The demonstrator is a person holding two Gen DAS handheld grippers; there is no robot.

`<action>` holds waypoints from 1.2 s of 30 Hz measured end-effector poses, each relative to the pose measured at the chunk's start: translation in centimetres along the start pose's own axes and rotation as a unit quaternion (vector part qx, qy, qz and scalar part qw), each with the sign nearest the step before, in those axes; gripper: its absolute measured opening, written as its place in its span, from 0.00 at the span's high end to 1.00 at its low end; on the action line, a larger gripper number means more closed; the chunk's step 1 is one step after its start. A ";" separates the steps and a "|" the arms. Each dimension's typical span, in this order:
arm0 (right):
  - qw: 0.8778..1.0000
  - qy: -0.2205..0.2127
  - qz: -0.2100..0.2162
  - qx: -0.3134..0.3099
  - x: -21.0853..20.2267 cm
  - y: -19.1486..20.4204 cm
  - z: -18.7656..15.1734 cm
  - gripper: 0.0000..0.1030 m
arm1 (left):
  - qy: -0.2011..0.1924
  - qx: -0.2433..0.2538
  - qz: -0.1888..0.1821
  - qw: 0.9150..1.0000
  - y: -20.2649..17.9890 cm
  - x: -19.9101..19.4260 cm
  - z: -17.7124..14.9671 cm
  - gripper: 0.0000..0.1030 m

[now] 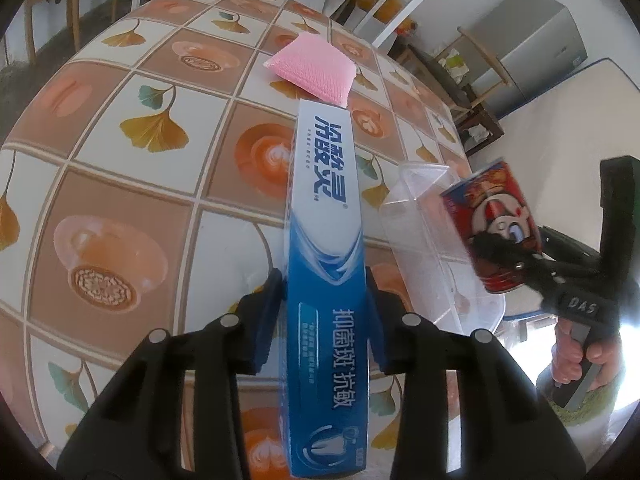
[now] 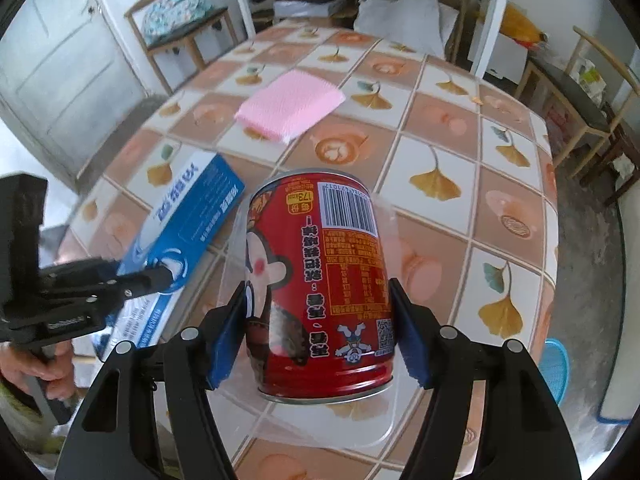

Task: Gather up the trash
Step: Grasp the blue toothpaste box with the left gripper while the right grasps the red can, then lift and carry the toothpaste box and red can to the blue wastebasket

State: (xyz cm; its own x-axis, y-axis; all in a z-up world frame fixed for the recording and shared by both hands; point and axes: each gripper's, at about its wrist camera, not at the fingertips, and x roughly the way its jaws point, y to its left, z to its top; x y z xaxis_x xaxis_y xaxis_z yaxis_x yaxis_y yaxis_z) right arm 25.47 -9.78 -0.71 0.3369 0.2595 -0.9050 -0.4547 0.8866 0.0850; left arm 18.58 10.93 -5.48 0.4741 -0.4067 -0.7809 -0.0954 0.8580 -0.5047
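Note:
My left gripper (image 1: 325,300) is shut on a long blue and white toothpaste box (image 1: 326,248) and holds it above the tiled table. The box also shows in the right wrist view (image 2: 188,216), at the left. My right gripper (image 2: 318,320) is shut on a red drink can (image 2: 320,280), held upside down over a clear plastic bin (image 2: 372,436). In the left wrist view the can (image 1: 498,224) and the right gripper (image 1: 516,256) are at the right, beside the bin (image 1: 424,232). A pink sponge (image 1: 312,68) lies farther back on the table; it also shows in the right wrist view (image 2: 288,106).
The table (image 2: 440,128) has a tablecloth with leaf and cup squares. Wooden chairs (image 2: 176,28) and a white shelf unit (image 2: 480,8) stand beyond its far edge. A blue basket (image 2: 554,368) is on the floor at the right.

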 end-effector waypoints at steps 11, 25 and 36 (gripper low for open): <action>0.997 -0.039 0.049 0.052 -3.1 -1.4 -0.4 0.37 | -0.032 -0.018 -0.024 0.999 0.6 -2.7 -0.5 0.66; 0.989 -0.061 0.096 0.091 -4.7 -2.2 -0.9 0.37 | -0.073 -0.015 -0.055 0.996 -0.1 -5.8 -0.7 0.66; 0.985 -0.070 0.112 0.109 -5.2 -3.1 -1.2 0.37 | -0.079 -0.008 -0.066 0.995 -1.0 -6.3 -0.6 0.67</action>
State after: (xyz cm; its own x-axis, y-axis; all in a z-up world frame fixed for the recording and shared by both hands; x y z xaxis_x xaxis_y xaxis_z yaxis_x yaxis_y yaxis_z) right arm 24.13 -14.36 3.27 0.3654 0.4955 -0.7880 -0.3485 0.8578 0.3778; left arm 15.12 12.44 -0.29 0.6143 -0.4602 -0.6410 -0.0373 0.7945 -0.6062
